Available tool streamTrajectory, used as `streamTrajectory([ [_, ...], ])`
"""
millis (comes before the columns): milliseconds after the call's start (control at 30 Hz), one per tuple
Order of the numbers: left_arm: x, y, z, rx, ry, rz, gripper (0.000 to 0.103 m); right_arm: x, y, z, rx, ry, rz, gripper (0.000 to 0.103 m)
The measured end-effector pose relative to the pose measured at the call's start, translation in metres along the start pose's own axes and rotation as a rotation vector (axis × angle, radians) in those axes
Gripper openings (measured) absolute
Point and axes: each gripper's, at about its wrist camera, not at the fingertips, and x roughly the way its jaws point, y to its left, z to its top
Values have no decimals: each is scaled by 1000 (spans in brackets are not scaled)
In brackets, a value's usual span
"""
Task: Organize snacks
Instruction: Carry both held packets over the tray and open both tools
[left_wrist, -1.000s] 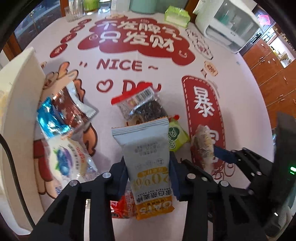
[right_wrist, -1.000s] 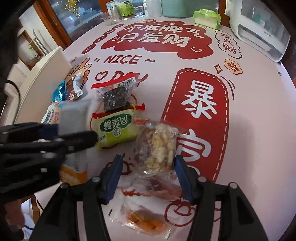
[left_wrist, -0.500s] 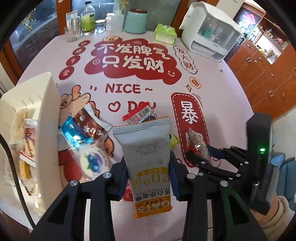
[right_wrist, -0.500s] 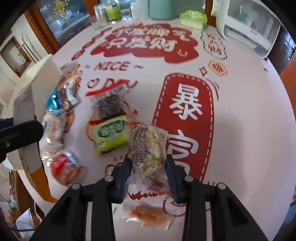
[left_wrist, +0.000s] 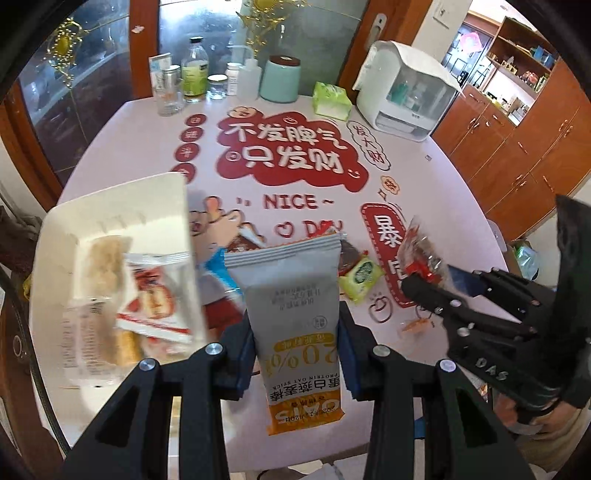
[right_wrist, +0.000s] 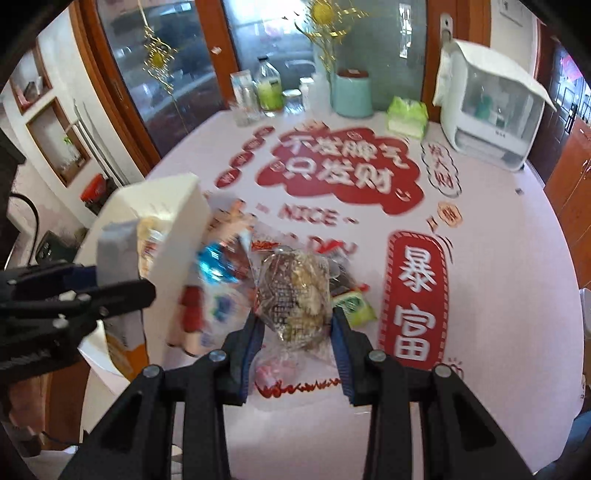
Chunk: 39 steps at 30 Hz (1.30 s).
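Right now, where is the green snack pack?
In the left wrist view the green snack pack lies on the table, right of the held oat bar and left of the red banner print.

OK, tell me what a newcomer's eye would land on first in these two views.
First, the grey-and-orange oat bar packet, clamped upright in the left gripper in the foreground. Next, the clear bag of puffed-grain snack pinched in the right gripper, above loose snacks on the table. Behind both, the pink tablecloth with big red Chinese lettering and "NICE", and the white bin of snacks at the left edge.
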Motion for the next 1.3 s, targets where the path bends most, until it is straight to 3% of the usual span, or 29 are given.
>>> streamTrajectory([
  [233,-27,61,-9,-15,-31,43,37,-8,73,11,-61,-33,35,36],
  [533,-53,131,-7,-10,-80,135,37,11,164,18,-168,-20,91,36],
  [1000,-53,161,-7,-9,-75,165,39,41,226,14,-248,78,123,38],
  [1067,-50,164,-9,-19,-71,177,47,44,228,14,-245,84,126,38],
  [1133,-48,167,-11,-36,-63,174,77,43,229,13,-245,81,126,39],
  [1233,-46,169,-14,-59,-64,159,83,41,229,12,-235,70,118,51],
  [1300,-44,169,-15,-66,-58,160,83,40,226,11,-220,69,119,52],
])
